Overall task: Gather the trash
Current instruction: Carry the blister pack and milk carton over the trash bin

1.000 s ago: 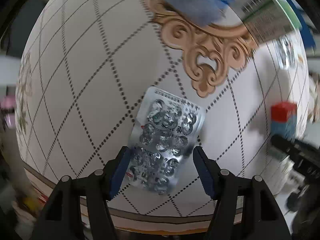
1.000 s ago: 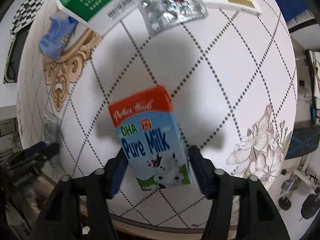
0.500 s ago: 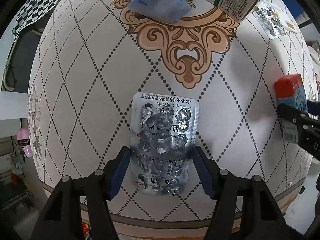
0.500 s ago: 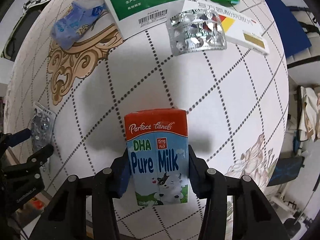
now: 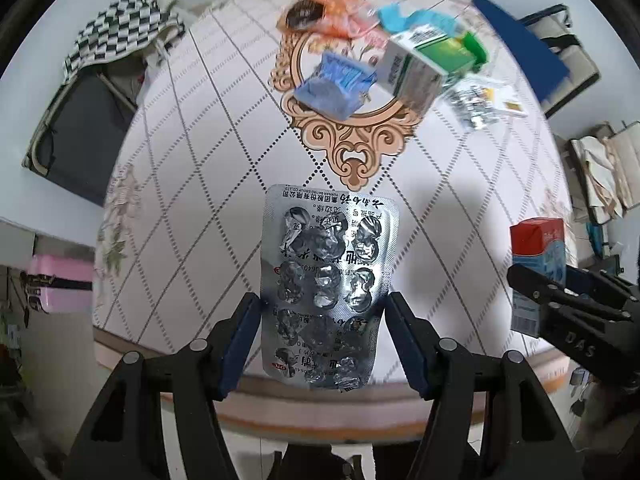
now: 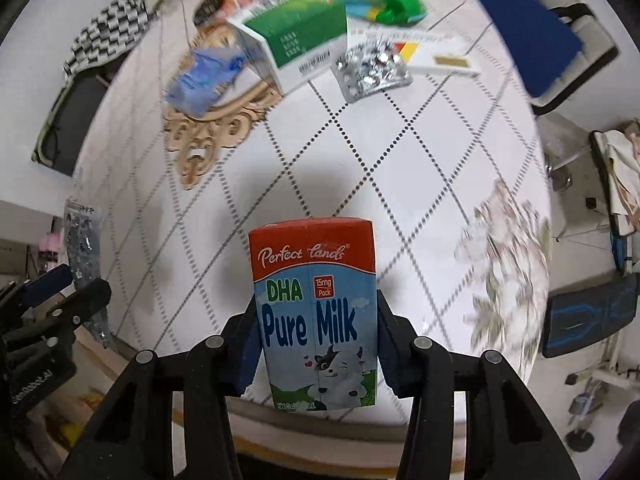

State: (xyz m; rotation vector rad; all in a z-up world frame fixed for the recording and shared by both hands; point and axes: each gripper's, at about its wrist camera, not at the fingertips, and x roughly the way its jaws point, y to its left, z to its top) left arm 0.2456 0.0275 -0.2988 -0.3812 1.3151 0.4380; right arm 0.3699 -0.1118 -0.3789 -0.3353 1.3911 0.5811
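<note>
My left gripper point(image 5: 322, 312) is shut on an empty silver blister pack point(image 5: 328, 276) and holds it above the near edge of the round table point(image 5: 192, 184). My right gripper point(image 6: 316, 320) is shut on a red and blue Pure Milk carton point(image 6: 316, 304), also lifted off the table. The carton shows at the right of the left wrist view point(image 5: 536, 256), and the blister pack shows at the left of the right wrist view point(image 6: 82, 240).
At the table's far side lie a green and white box point(image 6: 296, 44), a blue pouch point(image 6: 204, 76), a second blister pack point(image 6: 372, 70), a white medicine box point(image 6: 436, 56) and orange wrappers point(image 5: 328, 16). A checkered cloth point(image 5: 120, 32) and a blue chair point(image 6: 524, 32) stand beyond.
Both grippers have risen and pulled back from the table with their loads. The right gripper closed fully onto the milk carton, and more of the table and room shows now.
</note>
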